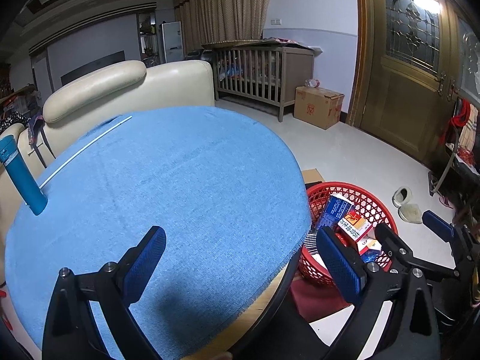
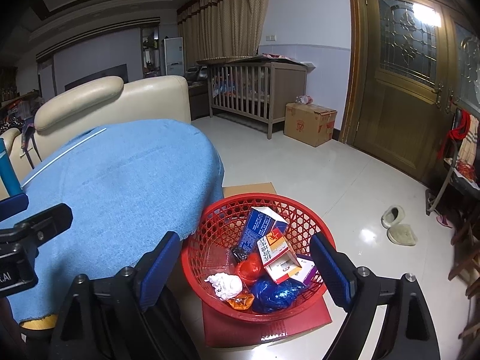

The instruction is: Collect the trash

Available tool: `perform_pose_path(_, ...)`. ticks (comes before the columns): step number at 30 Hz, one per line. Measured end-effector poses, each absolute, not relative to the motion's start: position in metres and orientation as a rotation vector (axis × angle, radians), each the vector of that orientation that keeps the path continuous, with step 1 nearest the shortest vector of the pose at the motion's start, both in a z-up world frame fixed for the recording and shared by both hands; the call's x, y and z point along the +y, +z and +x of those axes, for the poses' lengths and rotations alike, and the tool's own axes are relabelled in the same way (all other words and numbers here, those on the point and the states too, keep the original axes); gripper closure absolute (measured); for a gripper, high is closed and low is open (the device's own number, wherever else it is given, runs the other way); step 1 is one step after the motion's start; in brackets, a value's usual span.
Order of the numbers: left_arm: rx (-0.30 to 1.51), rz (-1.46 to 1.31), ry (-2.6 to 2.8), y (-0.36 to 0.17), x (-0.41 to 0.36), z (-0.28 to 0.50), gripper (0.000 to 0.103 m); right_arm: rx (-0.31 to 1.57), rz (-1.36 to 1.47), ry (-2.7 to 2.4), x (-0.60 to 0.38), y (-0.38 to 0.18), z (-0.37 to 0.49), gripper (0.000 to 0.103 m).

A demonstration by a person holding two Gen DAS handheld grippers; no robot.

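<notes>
A red plastic basket (image 2: 210, 228) stands on a low red-covered box beside the round table; it also shows in the left wrist view (image 1: 381, 207). It holds several pieces of trash: a blue carton (image 2: 258, 225), an orange-and-white box (image 2: 277, 247), a crumpled white paper (image 2: 226, 283), a blue wrapper (image 2: 274, 292). My right gripper (image 2: 244, 267) is open and empty just above the basket. My left gripper (image 1: 240, 267) is open and empty over the table's near edge. The blue tablecloth (image 1: 168, 180) carries a white stick (image 1: 87, 147).
A teal bottle (image 1: 21, 177) stands at the table's left edge. A cream sofa (image 1: 126, 87) is behind the table. A crib (image 1: 261, 72), a cardboard box (image 1: 318, 106), a wooden door (image 1: 405, 69) and slippers (image 1: 406, 202) are on the floor side.
</notes>
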State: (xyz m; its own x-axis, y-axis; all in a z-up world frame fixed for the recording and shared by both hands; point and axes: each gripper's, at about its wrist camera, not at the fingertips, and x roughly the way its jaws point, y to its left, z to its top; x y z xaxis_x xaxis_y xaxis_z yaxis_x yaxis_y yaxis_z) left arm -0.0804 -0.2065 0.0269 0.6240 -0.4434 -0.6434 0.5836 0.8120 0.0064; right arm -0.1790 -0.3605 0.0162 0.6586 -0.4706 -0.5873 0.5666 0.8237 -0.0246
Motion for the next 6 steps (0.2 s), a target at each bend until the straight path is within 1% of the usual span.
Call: perform_pose_path(6,0.656,0.232,-0.622,0.0255,-0.2078,-0.0851,0.003,0.622,0.169,-0.595,-0.3625,0.0150,-0.1792,0.013)
